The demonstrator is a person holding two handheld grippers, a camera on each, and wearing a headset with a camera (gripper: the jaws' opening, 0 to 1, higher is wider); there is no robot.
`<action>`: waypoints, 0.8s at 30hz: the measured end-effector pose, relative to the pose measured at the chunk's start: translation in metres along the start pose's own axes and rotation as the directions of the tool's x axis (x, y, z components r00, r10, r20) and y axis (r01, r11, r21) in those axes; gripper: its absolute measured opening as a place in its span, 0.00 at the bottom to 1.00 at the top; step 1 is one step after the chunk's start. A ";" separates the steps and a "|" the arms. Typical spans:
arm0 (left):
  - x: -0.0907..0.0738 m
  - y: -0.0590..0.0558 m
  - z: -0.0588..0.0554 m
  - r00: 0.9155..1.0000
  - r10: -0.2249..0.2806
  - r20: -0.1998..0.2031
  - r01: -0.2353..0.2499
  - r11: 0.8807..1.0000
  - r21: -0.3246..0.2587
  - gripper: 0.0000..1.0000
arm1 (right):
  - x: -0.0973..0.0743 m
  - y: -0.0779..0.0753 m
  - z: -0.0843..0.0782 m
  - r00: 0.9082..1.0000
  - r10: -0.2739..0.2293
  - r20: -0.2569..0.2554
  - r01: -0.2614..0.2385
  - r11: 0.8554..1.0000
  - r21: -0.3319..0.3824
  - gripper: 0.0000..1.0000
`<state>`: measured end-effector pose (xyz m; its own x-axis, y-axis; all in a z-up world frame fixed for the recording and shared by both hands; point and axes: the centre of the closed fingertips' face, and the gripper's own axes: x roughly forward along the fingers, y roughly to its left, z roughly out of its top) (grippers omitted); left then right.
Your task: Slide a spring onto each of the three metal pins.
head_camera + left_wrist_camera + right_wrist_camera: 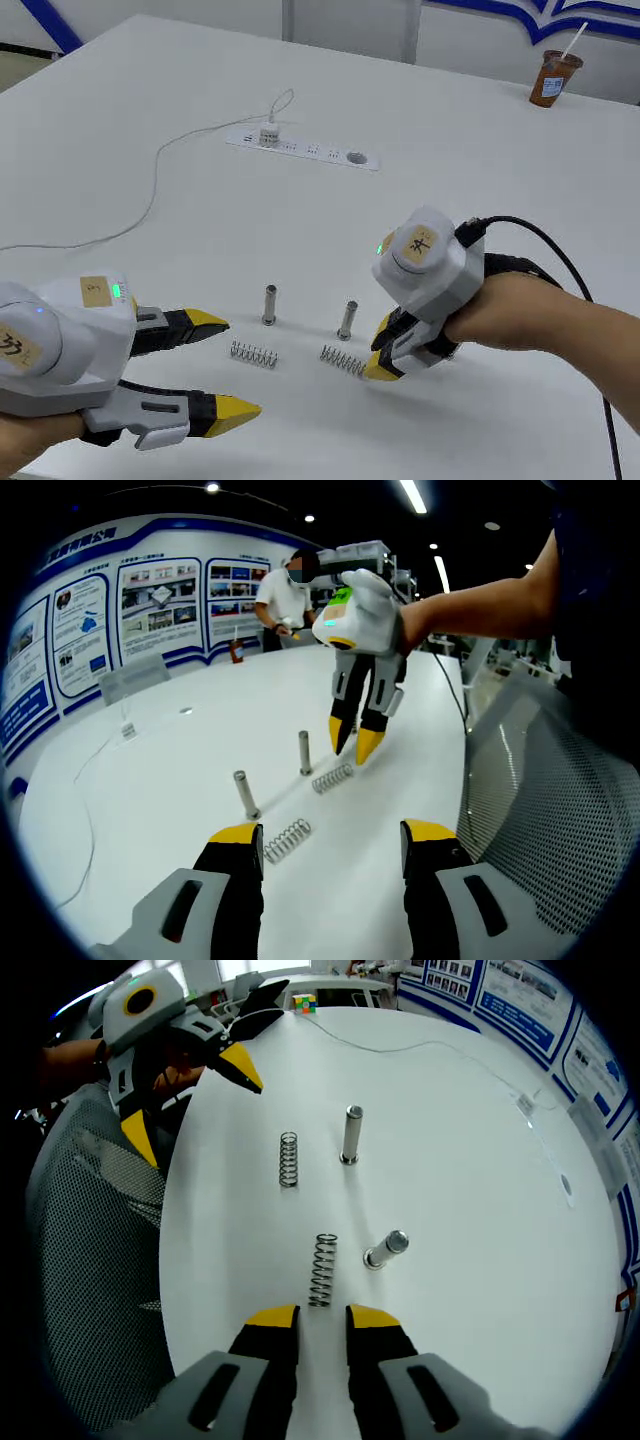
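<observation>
The right hand-held gripper (383, 350), jaws barely parted, is hovering at a spring (342, 360) lying beside an upright pin (347, 320); the left hand-held gripper (222, 365) is hanging spread wide. A glancing pinch could flick the spring away.

A broad white table (180, 120) spreads across the foreground, its matte top evenly lit. A white power strip (305, 148) lies on it, with a thin white cable (152, 190) trailing off toward the left edge. A brown iced drink (553, 78) with a straw stands at the far right. Behind the table, the wall (470, 40) is white with blue bands. In the left gripper view, blue-framed poster panels (150, 590) line a curved wall under long ceiling lights (413, 495), and a grey mesh chair (540, 800) sits beside the table.
</observation>
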<state>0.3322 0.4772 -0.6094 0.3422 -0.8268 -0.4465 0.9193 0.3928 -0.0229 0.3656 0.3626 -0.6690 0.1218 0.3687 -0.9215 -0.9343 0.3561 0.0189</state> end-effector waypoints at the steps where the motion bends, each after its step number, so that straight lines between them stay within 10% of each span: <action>1: 0.000 0.000 0.000 1.000 -0.001 0.000 0.001 1.000 0.000 0.57 | 0.001 0.000 0.000 1.000 0.000 0.000 0.000 1.000 0.001 0.19; 24: 0.000 -0.001 -0.001 1.000 0.002 -0.007 -0.002 1.000 -0.003 0.55 | 0.018 0.001 -0.002 1.000 0.004 -0.004 -0.004 1.000 0.025 0.12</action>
<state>0.3309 0.4775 -0.6100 0.3424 -0.8232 -0.4528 0.9181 0.3955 -0.0247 0.3658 0.3682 -0.6860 0.1172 0.3670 -0.9228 -0.9259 0.3764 0.0321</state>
